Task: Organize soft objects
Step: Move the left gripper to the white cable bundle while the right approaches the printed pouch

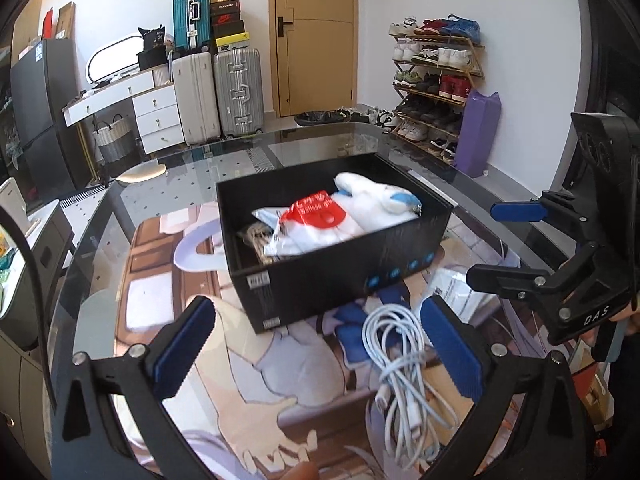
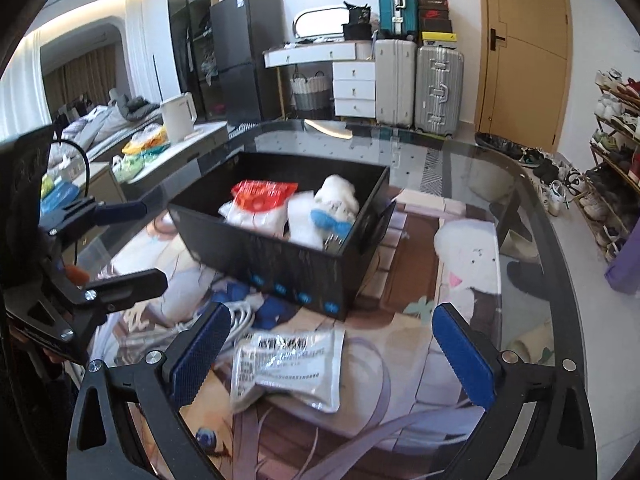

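A black open box (image 1: 340, 276) (image 2: 280, 264) stands on the glass table. In it lie a white plush toy with blue parts (image 1: 376, 196) (image 2: 336, 200) and a red-and-white plastic pouch (image 1: 312, 216) (image 2: 260, 200). A coiled white cable (image 1: 404, 360) (image 2: 236, 316) lies in front of the box, below my open, empty left gripper (image 1: 320, 352). A silver-white printed pouch (image 2: 288, 364) (image 1: 456, 288) lies flat on the mat between the fingers of my open, empty right gripper (image 2: 332, 352). Each gripper shows in the other's view: the right one (image 1: 508, 244) and the left one (image 2: 136, 244).
A printed mat (image 2: 400, 280) covers the glass table (image 1: 320, 140). A white plush print or cushion (image 2: 468, 256) lies right of the box. Suitcases (image 1: 236, 92), a white dresser (image 1: 152, 112), a shoe rack (image 1: 436, 80) and a kettle (image 2: 178, 116) stand around the room.
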`<state>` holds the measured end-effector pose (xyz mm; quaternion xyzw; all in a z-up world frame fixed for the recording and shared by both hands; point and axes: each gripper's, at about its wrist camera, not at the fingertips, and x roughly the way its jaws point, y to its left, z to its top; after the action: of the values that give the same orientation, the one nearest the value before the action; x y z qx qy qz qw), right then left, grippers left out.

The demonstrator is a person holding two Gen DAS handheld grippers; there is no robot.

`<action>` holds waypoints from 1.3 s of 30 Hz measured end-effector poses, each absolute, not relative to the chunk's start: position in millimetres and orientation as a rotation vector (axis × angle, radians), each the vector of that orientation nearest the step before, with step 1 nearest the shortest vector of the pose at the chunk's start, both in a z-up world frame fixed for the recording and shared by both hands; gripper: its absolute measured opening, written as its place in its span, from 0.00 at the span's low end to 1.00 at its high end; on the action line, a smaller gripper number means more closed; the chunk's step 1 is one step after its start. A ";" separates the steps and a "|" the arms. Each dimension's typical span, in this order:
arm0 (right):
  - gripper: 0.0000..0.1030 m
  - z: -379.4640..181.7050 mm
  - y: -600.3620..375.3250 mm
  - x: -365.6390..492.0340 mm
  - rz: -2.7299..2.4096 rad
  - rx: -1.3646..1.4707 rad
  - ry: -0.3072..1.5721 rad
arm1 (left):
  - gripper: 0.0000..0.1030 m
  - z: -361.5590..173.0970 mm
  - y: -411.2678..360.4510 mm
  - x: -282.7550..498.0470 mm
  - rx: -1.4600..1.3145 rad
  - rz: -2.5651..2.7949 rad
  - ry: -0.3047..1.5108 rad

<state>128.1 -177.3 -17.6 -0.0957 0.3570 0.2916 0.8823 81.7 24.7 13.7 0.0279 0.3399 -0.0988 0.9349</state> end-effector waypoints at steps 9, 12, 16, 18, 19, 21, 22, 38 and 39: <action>0.99 -33.6 -163.8 118.0 0.665 -0.269 0.807 | 1.00 5.8 28.5 75.0 0.035 -0.195 0.713; 0.99 -40.9 -160.7 120.2 0.690 -0.258 0.847 | 1.00 4.4 30.2 75.2 0.028 -0.199 0.716; 0.99 -49.6 -156.4 121.4 0.690 -0.272 0.881 | 1.00 1.2 30.9 76.5 0.024 -0.196 0.726; 0.99 -53.6 -155.0 121.2 0.690 -0.281 0.894 | 1.00 1.1 30.5 77.1 0.025 -0.202 0.729; 0.99 -55.1 -154.7 120.7 0.692 -0.281 0.898 | 1.00 0.4 29.6 76.7 0.026 -0.204 0.732; 0.99 -57.3 -153.6 121.0 0.693 -0.283 0.909 | 1.00 -1.1 28.5 76.8 0.031 -0.210 0.738; 0.99 -58.5 -152.9 120.3 0.693 -0.286 0.913 | 1.00 -1.8 28.2 76.7 0.031 -0.212 0.740; 0.99 -68.5 -144.1 122.5 0.620 -0.315 0.926 | 1.00 -7.4 21.7 75.3 0.030 -0.251 0.777; 0.99 -68.3 -143.8 122.3 0.619 -0.316 0.925 | 1.00 -7.6 21.4 75.6 0.030 -0.250 0.778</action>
<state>122.3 -143.8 -68.3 -0.1493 0.4372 0.2924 0.8373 75.6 21.4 -7.6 0.0148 0.3784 -0.1217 0.9175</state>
